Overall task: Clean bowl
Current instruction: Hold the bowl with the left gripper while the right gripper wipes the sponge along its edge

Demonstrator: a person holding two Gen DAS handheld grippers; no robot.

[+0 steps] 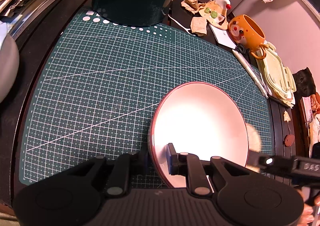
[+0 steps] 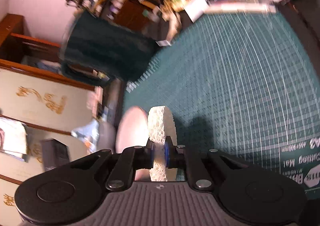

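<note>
The bowl (image 1: 200, 126) sits tilted on the near right part of the green cutting mat (image 1: 120, 85), its near rim pinched between the fingers of the left gripper (image 1: 158, 158). The right gripper (image 2: 159, 155) is clamped on a white sponge (image 2: 161, 126) just beside the bowl's right edge. With only the rim held, a hard scrub could twist the bowl out of that grip, and a wide swipe might knock the orange mug (image 1: 248, 31) at the far right.
</note>
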